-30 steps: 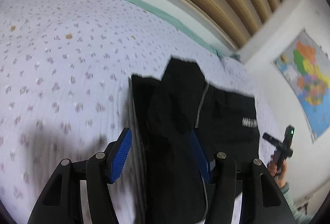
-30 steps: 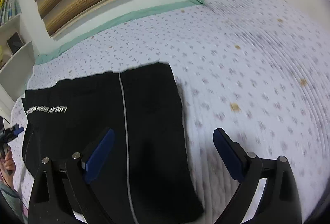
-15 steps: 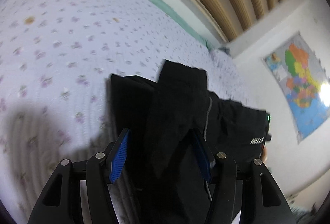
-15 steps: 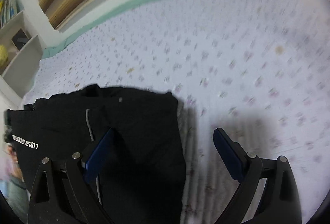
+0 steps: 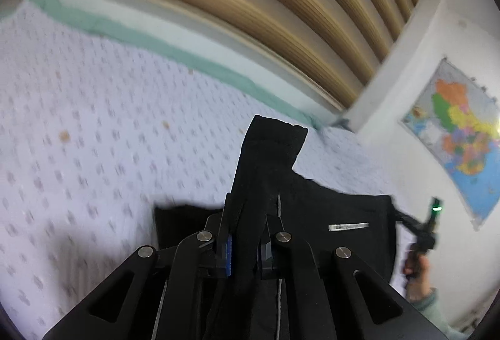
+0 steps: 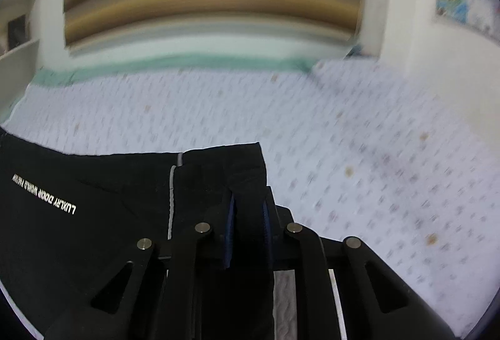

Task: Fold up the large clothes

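A black garment (image 5: 331, 215) with white lettering and a grey stripe lies partly folded on a floral bedspread (image 5: 93, 136). My left gripper (image 5: 245, 246) is shut on a raised fold of the black cloth, which sticks up between the blue pads. In the right wrist view, my right gripper (image 6: 248, 224) is shut on another edge of the same black garment (image 6: 93, 199), near its right corner. The right gripper also shows at the far right of the left wrist view (image 5: 422, 236), held by a hand.
The bedspread (image 6: 359, 152) spreads wide to the left in the left wrist view and to the right in the right wrist view. A wall with wooden slats (image 5: 265, 11) and a green strip borders the bed. A map (image 5: 462, 133) hangs at right.
Both grippers were open over the garment; both have now closed on its black cloth and lifted the edges. Both views have tilted upward.
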`<state>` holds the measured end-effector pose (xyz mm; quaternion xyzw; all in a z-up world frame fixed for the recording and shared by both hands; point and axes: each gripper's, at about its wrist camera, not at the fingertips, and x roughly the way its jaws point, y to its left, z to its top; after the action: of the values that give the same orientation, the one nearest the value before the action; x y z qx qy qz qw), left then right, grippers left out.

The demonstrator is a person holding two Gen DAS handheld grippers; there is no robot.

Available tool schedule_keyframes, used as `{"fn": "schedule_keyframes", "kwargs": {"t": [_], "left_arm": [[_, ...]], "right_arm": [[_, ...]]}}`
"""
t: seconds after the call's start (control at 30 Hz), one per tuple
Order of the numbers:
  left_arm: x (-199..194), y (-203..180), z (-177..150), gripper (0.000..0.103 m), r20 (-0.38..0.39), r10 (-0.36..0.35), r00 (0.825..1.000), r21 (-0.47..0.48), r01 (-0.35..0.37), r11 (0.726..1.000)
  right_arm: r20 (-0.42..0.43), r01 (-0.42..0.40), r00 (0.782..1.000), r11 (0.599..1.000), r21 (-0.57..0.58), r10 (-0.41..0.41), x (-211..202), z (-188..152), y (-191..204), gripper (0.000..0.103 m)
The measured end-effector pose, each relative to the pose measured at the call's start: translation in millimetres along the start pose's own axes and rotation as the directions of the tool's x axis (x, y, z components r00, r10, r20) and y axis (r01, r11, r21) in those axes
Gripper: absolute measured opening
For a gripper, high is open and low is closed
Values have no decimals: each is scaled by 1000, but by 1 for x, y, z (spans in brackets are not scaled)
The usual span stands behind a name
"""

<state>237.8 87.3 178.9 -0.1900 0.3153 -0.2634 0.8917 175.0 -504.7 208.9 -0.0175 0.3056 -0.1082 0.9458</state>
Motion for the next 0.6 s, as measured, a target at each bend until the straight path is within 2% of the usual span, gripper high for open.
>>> {"fn": "schedule_keyframes", "kwargs": {"t": [0.1,0.17,0.23,0.33,0.37,0.4,0.5,0.6], "left_arm": [[19,-3,16,9,16,109,994,-31,-108,994],[39,6,18,10,4,170,985,-65,-169,983],[64,19,12,10,-32,241,970,-67,-242,968],[114,49,-11,10,-165,321,932,-84,-338,937],[131,61,-21,11,-224,324,919,-109,-354,929],[140,71,-29,15,-252,315,915,-134,-356,925],[151,88,-37,19,-277,265,923,-210,-328,921],[152,88,-36,23,-270,246,931,-207,-306,929]], "right_arm": [[31,65,997,998,7,-65,6,30,11,17],[5,88,996,996,6,-88,27,41,18,17],[-53,128,990,992,-22,-129,63,41,32,17],[-193,163,964,981,-104,-180,132,18,46,17],[-238,150,956,982,-115,-174,150,6,49,17],[-288,126,945,985,-122,-156,169,-8,52,17],[-335,103,931,986,-134,-142,194,-36,60,22],[-333,73,937,990,-122,-110,195,-38,59,29]]}}
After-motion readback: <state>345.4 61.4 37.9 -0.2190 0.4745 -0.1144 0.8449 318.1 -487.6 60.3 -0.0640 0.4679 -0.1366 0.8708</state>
